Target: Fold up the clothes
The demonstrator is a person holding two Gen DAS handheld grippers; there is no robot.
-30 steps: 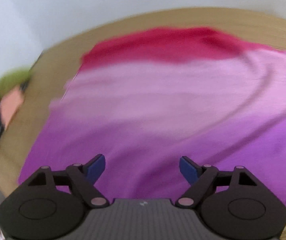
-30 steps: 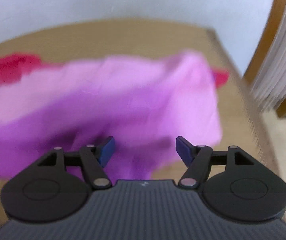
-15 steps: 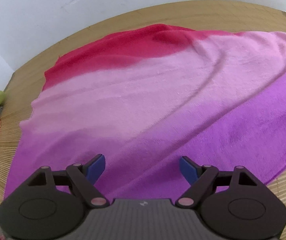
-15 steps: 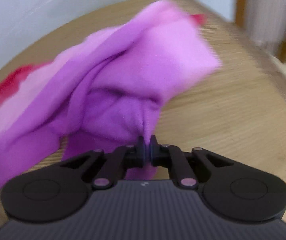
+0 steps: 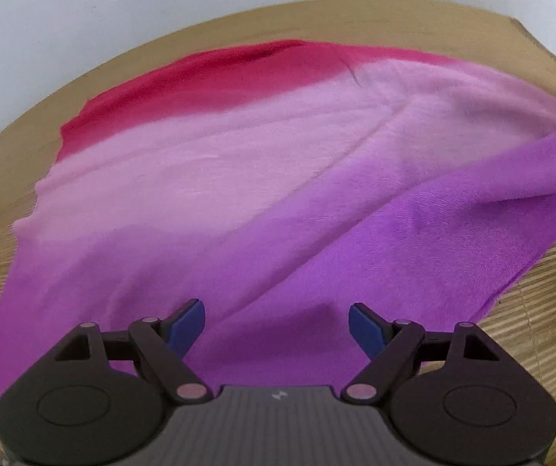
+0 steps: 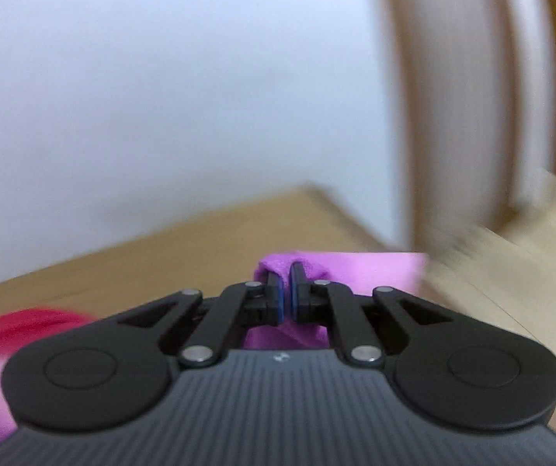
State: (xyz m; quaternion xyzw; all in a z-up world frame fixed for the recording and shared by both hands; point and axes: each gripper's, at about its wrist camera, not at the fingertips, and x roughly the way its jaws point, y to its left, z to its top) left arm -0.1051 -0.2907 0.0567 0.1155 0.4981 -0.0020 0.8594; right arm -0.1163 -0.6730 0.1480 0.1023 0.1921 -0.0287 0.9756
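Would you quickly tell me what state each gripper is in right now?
Left gripper: open, holding nothing, above the purple end of the cloth.
Right gripper: closed on a purple fold of the cloth.

No readable text, label, brand or number shows in either view

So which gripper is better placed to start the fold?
Probably the right gripper: it is shut on a purple corner of the cloth. The left gripper hangs open above it, holding nothing.
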